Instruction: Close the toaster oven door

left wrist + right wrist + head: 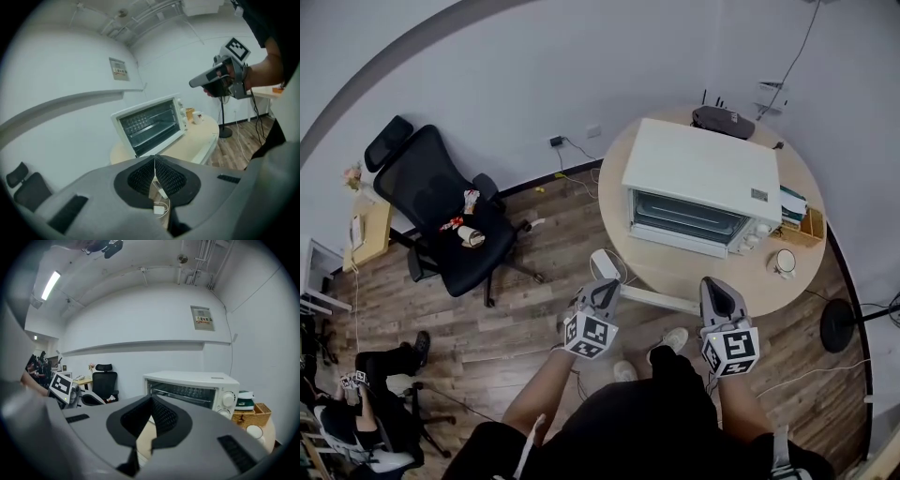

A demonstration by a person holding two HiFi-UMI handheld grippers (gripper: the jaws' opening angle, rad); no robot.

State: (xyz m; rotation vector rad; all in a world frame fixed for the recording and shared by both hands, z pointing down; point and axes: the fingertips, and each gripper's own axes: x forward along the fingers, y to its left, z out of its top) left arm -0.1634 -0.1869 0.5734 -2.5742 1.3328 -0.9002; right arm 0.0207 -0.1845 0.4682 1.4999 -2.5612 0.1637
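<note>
A white toaster oven (698,183) stands on a round light-wood table (670,277). Its front faces me, the wire racks show, and its door (677,241) hangs down as a white strip under the opening. The oven also appears in the left gripper view (150,123) and the right gripper view (192,389). My left gripper (602,292) is over the floor at the table's near-left edge, short of the oven, shut and empty. My right gripper (717,291) is over the table's near edge, in front of the oven, also shut and empty. The left gripper view also shows the right gripper (196,83).
A black office chair (450,216) with small items on its seat stands to the left on the wood floor. A mug (785,262), a basket (811,225) and a router (722,120) share the table. A floor-stand base (839,325) sits right. A seated person (356,394) is at lower left.
</note>
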